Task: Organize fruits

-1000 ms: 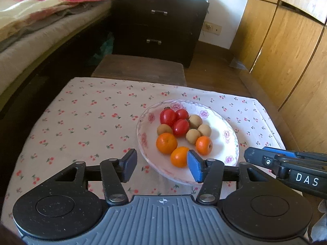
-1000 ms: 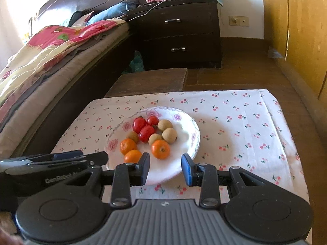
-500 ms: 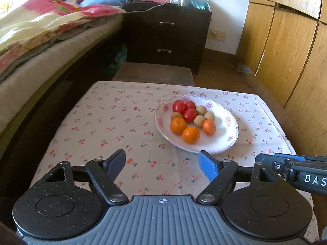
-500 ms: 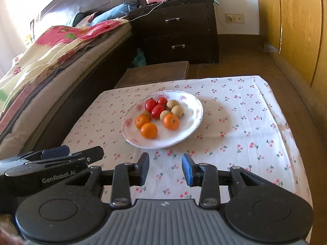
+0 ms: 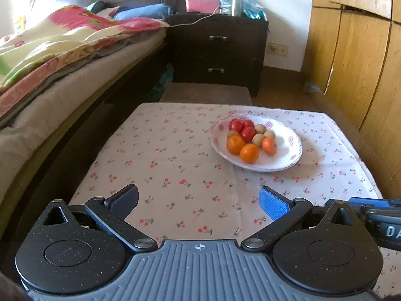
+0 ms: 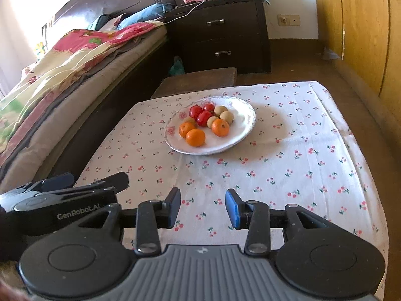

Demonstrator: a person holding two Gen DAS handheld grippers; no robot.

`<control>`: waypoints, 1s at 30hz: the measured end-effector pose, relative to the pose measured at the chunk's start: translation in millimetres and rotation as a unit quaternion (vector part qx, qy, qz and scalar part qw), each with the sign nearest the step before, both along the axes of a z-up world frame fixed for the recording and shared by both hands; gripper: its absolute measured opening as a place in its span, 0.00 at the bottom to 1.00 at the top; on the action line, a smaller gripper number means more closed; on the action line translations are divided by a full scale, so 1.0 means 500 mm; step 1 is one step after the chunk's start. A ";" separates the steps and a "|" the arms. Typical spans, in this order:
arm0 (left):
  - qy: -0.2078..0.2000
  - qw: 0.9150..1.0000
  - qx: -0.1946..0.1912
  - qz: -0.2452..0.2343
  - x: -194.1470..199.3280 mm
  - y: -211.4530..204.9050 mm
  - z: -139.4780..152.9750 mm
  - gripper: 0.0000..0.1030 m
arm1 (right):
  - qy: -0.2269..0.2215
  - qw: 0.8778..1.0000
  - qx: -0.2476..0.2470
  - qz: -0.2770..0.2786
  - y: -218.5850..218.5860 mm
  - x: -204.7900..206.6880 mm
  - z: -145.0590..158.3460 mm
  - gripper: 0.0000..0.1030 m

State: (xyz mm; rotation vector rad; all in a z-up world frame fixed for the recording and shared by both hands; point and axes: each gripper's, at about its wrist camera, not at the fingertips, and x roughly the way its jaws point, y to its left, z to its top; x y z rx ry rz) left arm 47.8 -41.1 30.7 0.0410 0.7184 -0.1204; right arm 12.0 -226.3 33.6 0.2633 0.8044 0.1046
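Grippers both hang over the near edge of the table, and neither one holds or touches anything. The left gripper [image 5: 198,202] has its jaws spread very wide, with only tablecloth [image 5: 175,160] showing between them. The right gripper [image 6: 203,208] is open too, but its jaws sit closer together. A round white plate [image 6: 240,135] with little pink flowers lies flat on the cloth. Being round, it has no long side and points no way. On it sit three oranges [image 6: 195,137] at the near side, three red tomatoes [image 6: 204,118] behind them, and small tan fruits [image 6: 226,117] beside those. The fruits are bunched together and touching. The plate is well ahead of both grippers, to the right for the left one and a bit to the left for the right one.
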 end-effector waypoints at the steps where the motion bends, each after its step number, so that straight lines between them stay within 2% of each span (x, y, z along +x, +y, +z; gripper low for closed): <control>1: 0.000 1.000 0.000 0.001 -0.004 0.002 0.000 1.00 | 0.002 1.000 0.001 -0.002 0.000 -0.004 -0.001 0.39; 9: 0.007 1.000 0.018 -0.011 -0.037 -0.004 -0.010 1.00 | 0.007 1.000 0.001 -0.004 0.007 -0.035 -0.008 0.40; 15: 0.026 0.999 -0.010 -0.016 -0.056 0.007 -0.014 1.00 | 0.010 1.000 -0.001 -0.012 0.006 -0.061 -0.010 0.40; 30: 0.033 0.999 -0.010 -0.028 -0.087 0.007 -0.015 1.00 | 0.019 1.000 -0.005 -0.006 0.019 -0.092 -0.019 0.42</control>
